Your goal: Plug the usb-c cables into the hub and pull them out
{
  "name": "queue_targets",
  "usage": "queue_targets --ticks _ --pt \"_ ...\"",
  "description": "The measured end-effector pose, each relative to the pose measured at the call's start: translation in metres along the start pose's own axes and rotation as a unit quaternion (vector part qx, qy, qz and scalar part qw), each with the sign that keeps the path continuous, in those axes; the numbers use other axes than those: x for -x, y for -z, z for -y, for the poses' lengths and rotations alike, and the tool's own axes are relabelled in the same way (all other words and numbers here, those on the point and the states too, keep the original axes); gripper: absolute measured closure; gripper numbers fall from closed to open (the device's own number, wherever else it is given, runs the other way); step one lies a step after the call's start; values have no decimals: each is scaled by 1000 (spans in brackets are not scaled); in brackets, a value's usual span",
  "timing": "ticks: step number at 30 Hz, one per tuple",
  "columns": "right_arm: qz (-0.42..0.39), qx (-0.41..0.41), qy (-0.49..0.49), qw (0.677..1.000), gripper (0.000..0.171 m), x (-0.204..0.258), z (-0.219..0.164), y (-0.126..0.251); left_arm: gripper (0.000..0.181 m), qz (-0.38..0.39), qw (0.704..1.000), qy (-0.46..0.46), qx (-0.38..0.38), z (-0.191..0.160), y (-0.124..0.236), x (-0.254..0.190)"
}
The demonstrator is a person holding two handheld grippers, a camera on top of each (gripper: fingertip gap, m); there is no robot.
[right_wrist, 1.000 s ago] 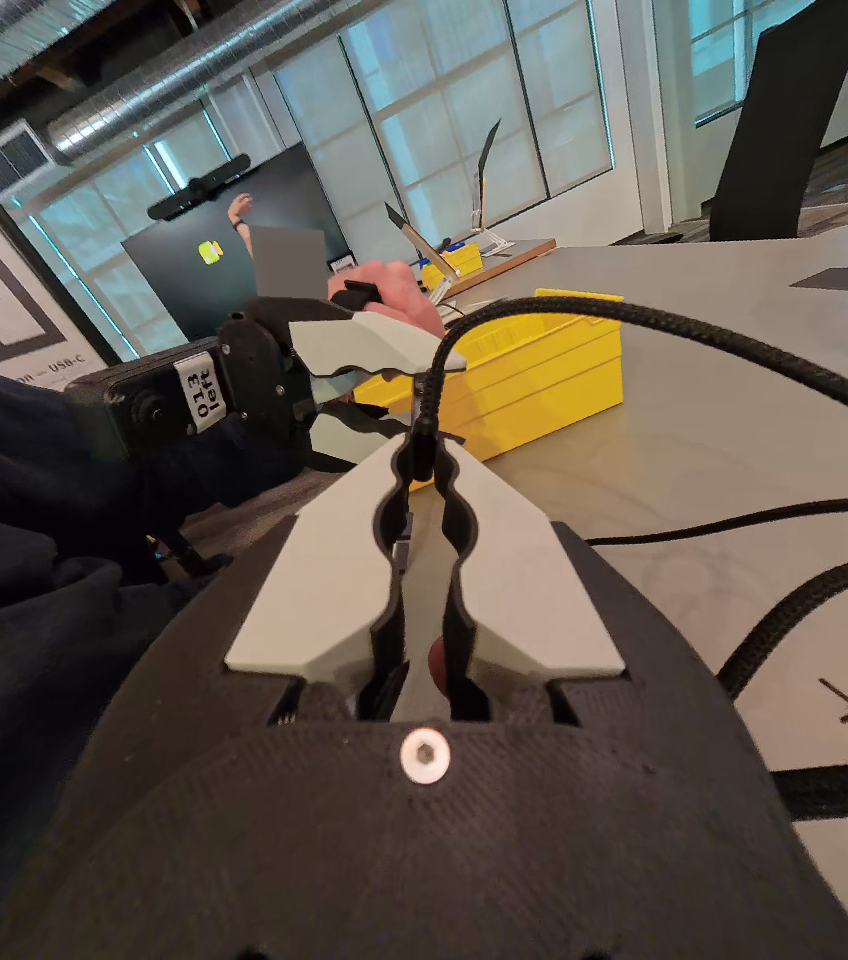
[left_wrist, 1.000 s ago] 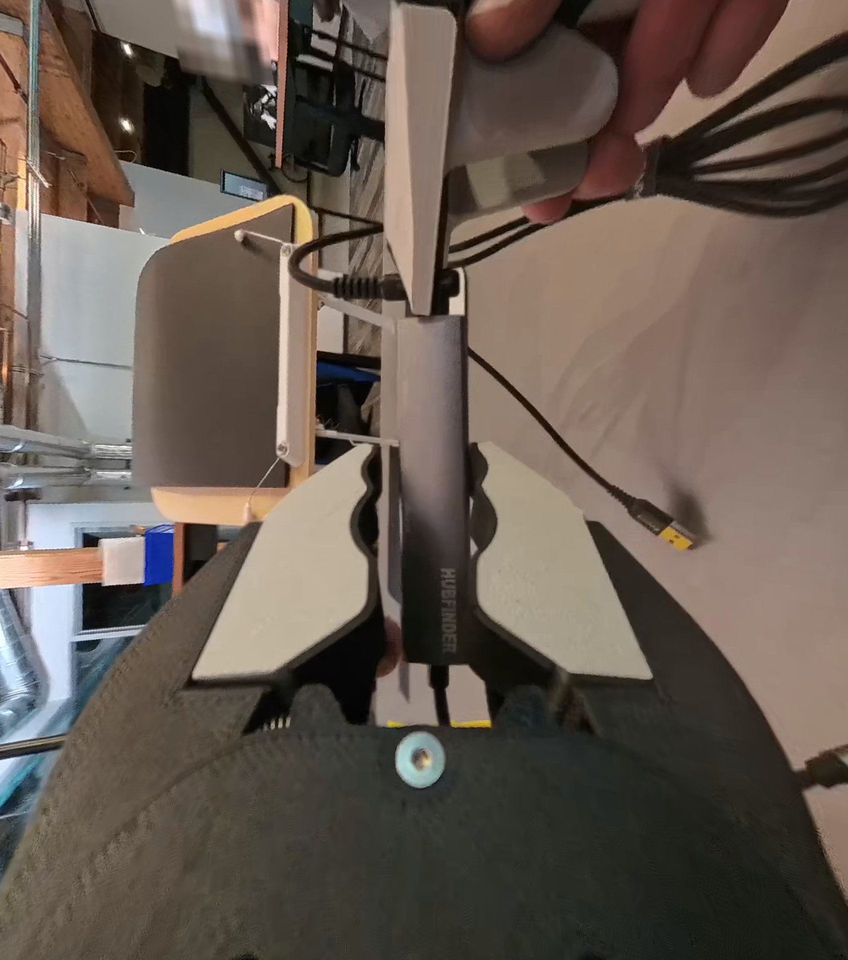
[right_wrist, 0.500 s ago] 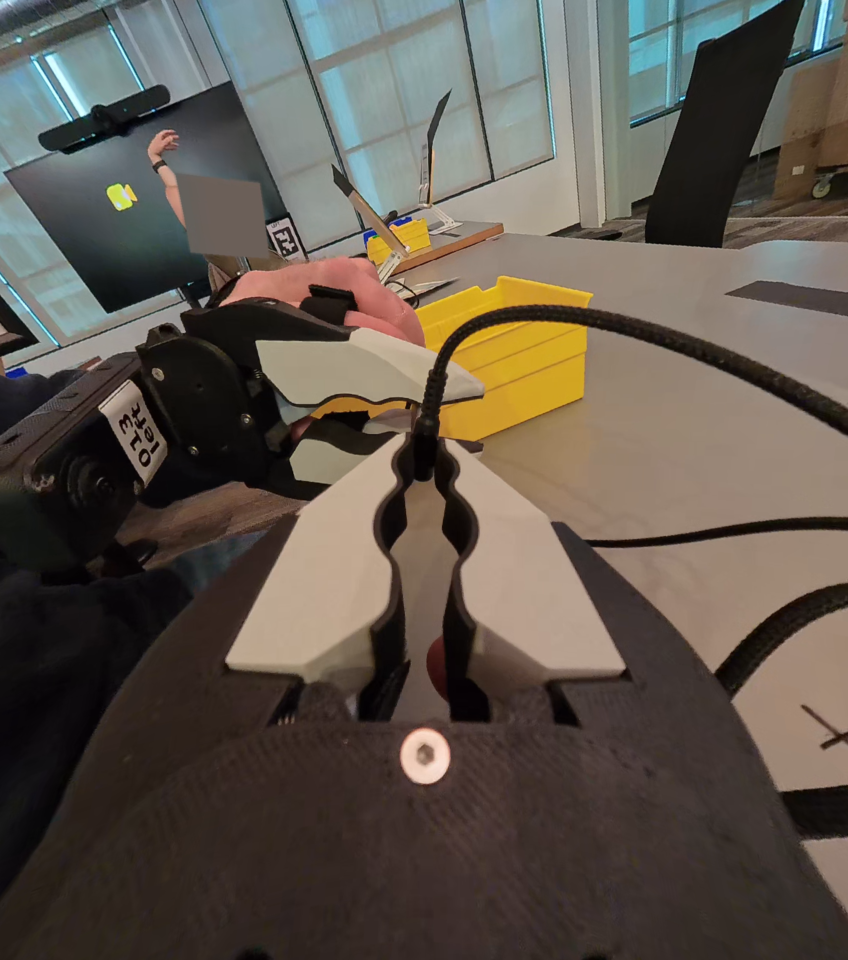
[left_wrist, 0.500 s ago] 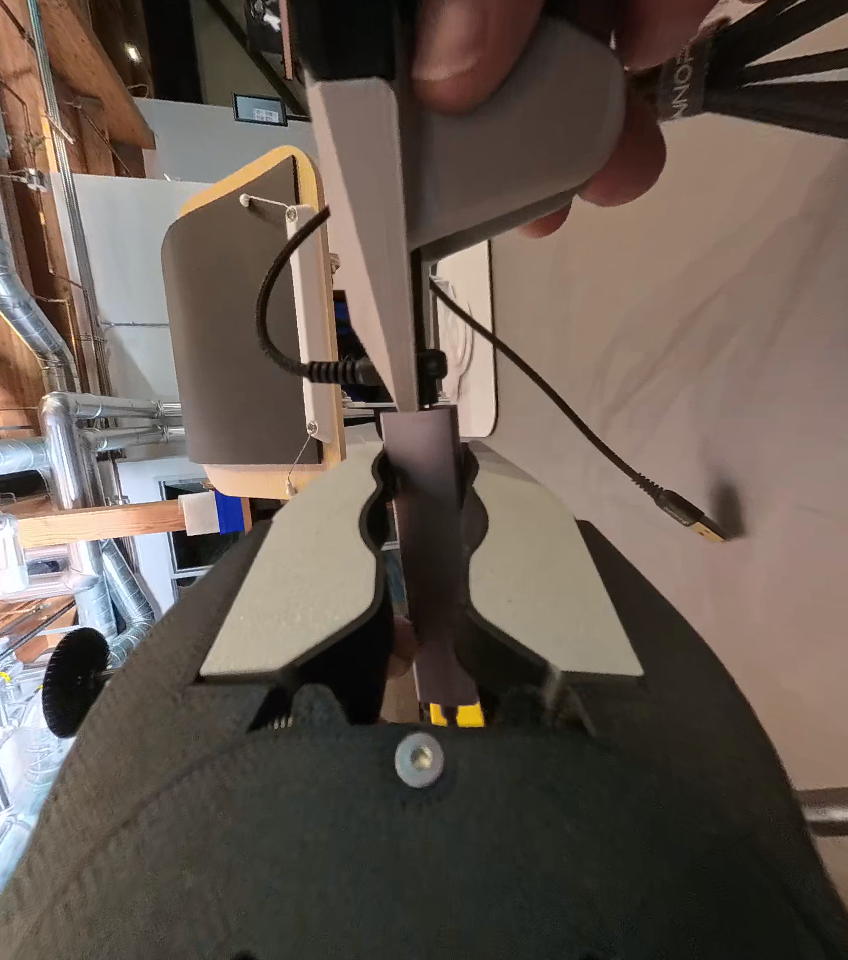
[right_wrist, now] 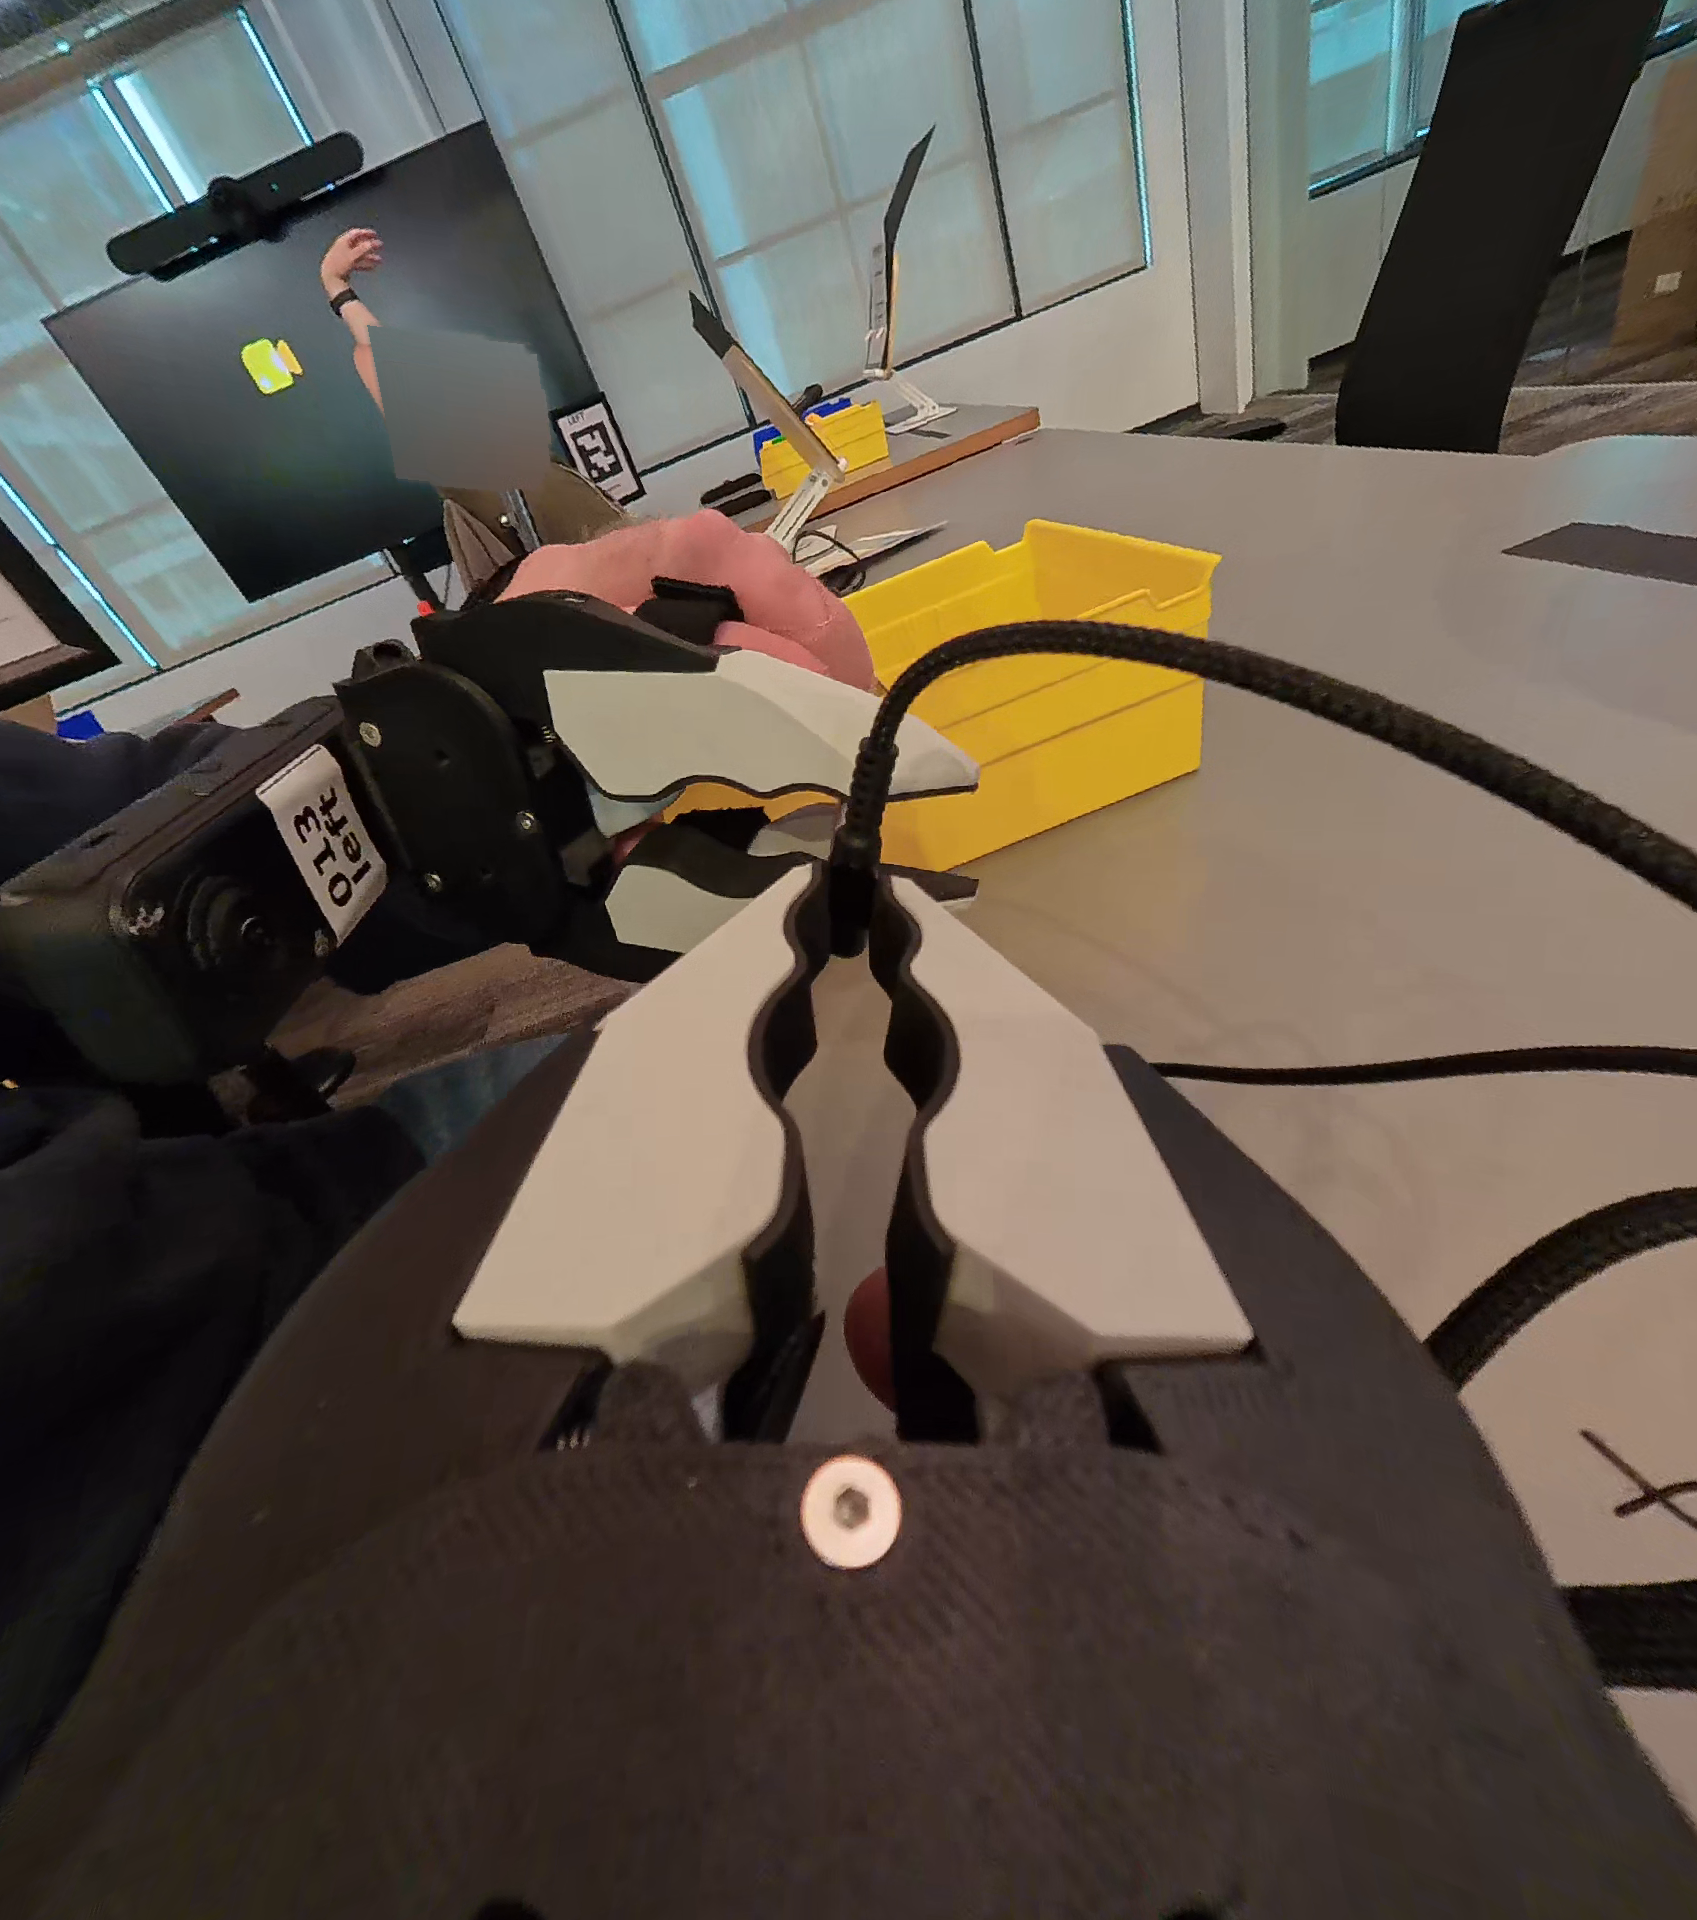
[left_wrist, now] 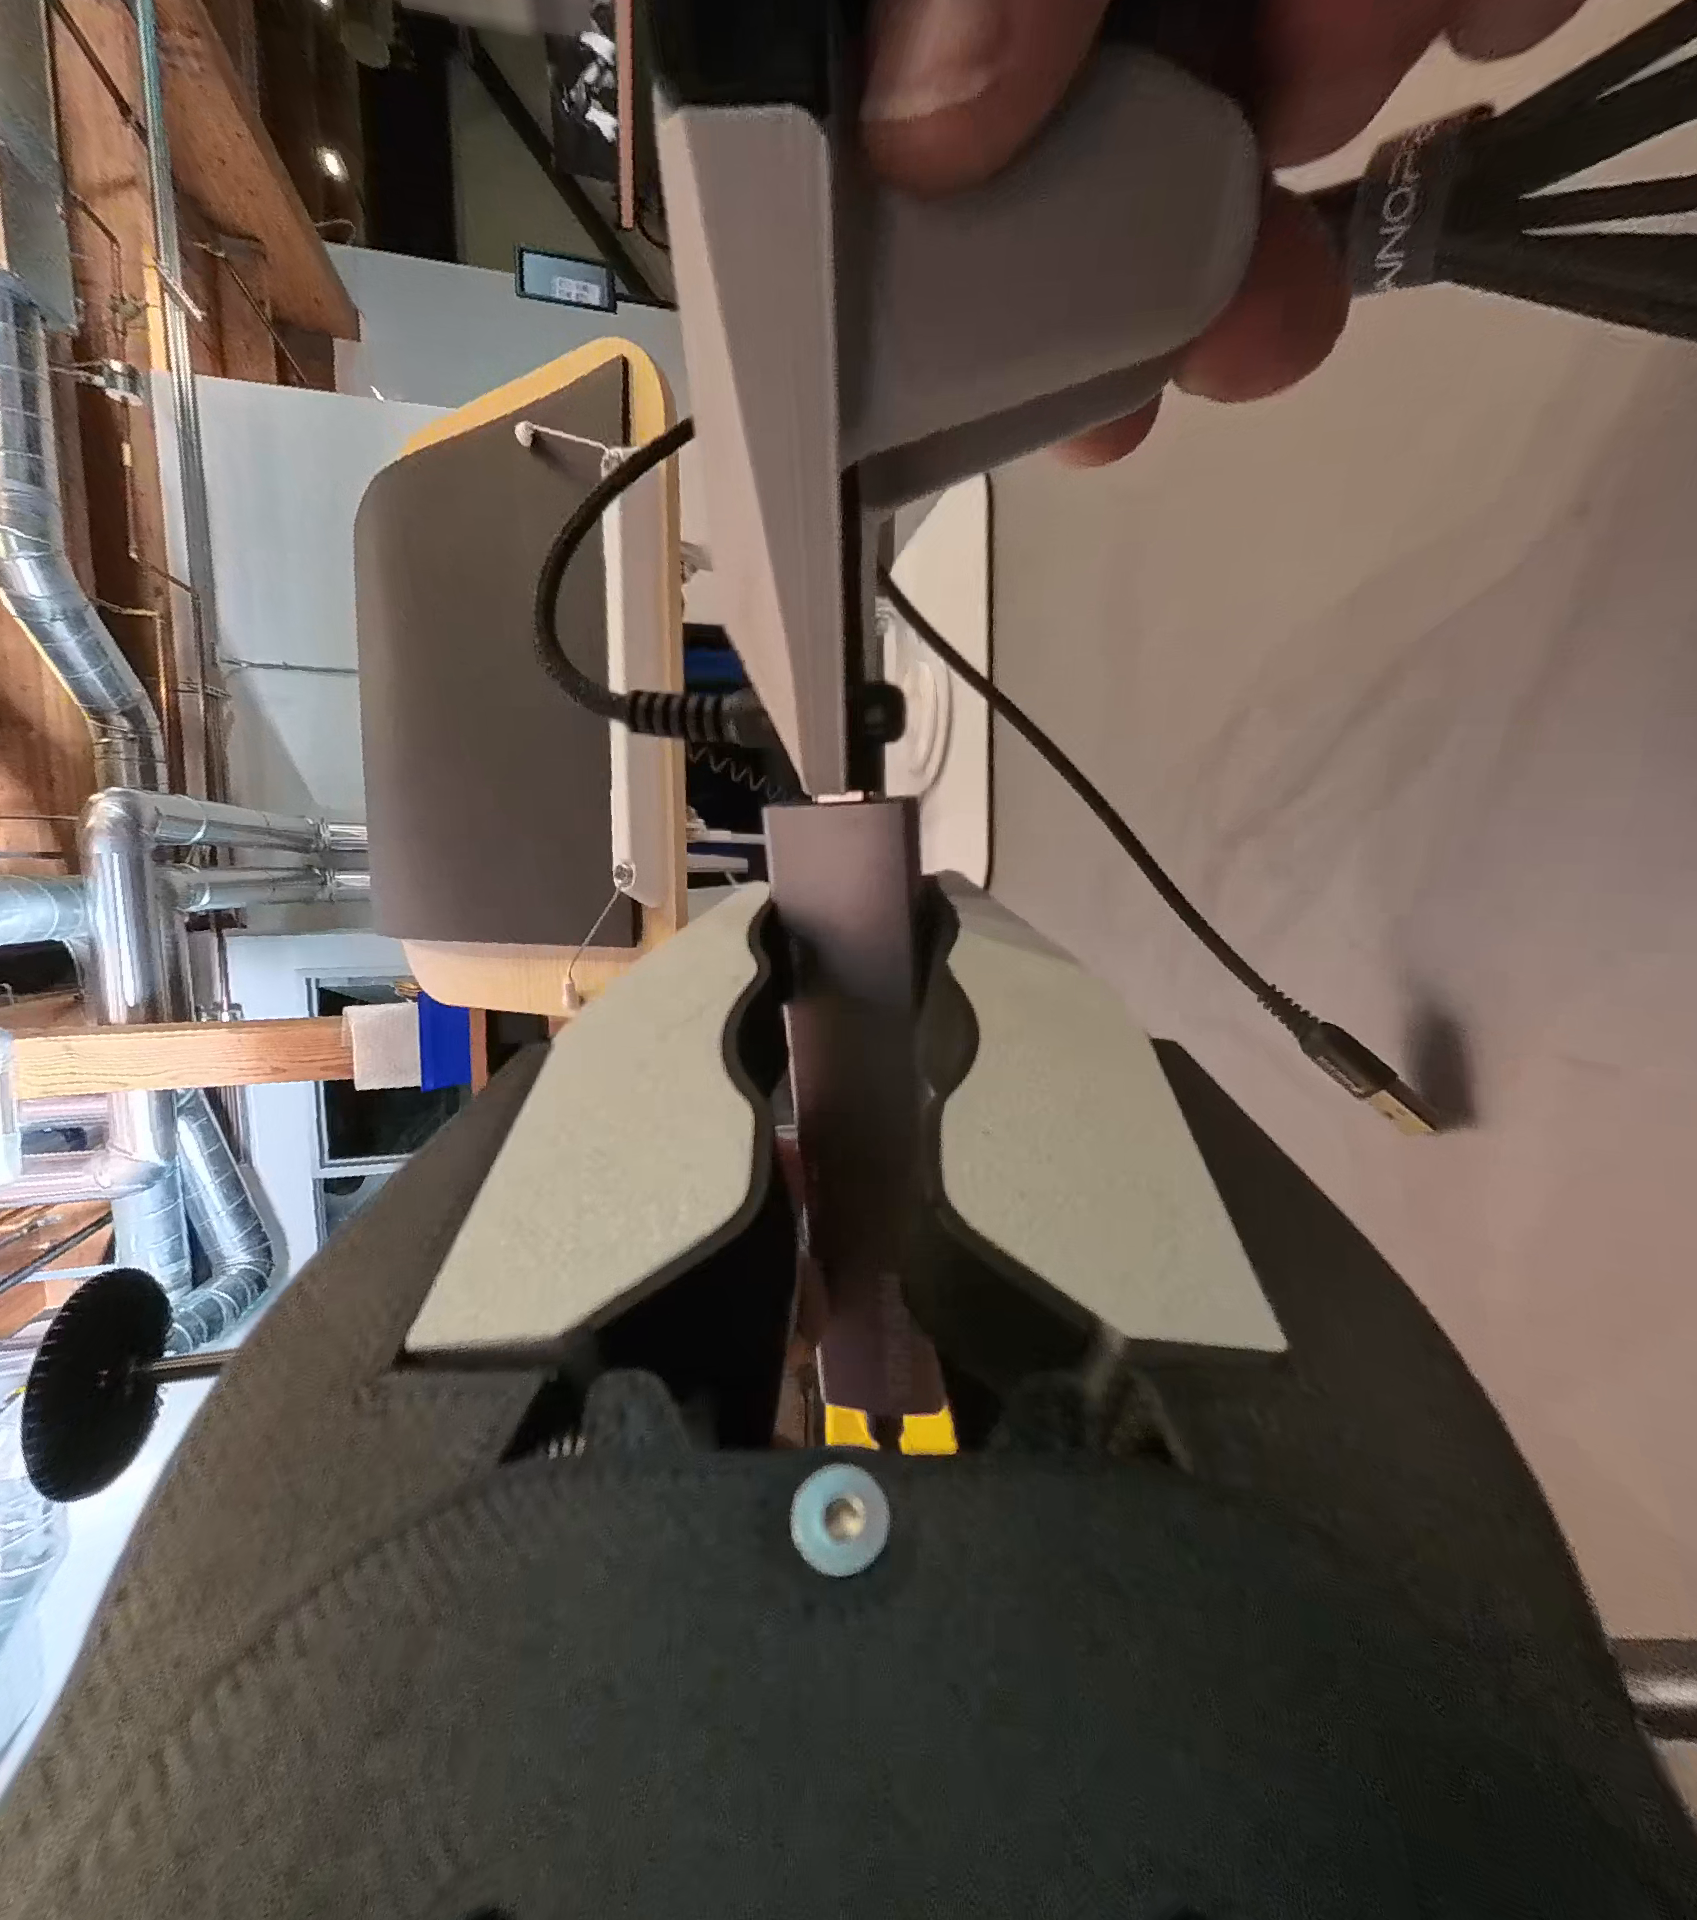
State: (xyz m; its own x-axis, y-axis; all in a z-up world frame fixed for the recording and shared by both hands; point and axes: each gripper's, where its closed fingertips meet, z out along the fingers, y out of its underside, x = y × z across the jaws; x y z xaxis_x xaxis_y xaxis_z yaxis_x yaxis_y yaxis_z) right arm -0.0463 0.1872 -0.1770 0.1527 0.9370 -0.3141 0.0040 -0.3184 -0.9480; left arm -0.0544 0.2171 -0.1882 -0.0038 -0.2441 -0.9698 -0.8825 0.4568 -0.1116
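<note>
Your left gripper (left_wrist: 849,935) is clamped tight; your right gripper (right_wrist: 849,914), pinched closed, meets its tip from twelve o'clock.

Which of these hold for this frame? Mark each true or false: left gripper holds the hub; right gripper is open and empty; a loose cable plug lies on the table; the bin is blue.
1. The left gripper is shut on the hub. True.
2. The right gripper is open and empty. False: it pinches the braided cable at its plug end.
3. A loose cable plug lies on the table. True.
4. The bin is blue. False: it is yellow.
</note>
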Motion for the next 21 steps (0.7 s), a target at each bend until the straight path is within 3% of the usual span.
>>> queue_targets --ticks 6,8,9,10,13,18,21 --pt "35 24 6 999 167 7 1 7 159 -6 999 3 -34 6 3 1" --pt "17 -23 -12 1000 167 -9 20 37 160 1 998 13 64 -53 0 11" --pt "-19 -33 -7 999 167 -25 27 55 160 8 996 50 79 -83 6 22" --pt "-49 -21 14 998 167 -33 27 59 160 24 994 83 67 -87 12 41" --pt "-36 28 61 997 166 -14 20 22 160 37 995 94 17 -33 11 71" --pt "18 62 2 998 166 -10 -7 23 160 -42 994 94 19 -25 5 22" --pt "9 142 -9 990 166 -17 -41 33 160 -96 992 78 37 -25 0 -5"
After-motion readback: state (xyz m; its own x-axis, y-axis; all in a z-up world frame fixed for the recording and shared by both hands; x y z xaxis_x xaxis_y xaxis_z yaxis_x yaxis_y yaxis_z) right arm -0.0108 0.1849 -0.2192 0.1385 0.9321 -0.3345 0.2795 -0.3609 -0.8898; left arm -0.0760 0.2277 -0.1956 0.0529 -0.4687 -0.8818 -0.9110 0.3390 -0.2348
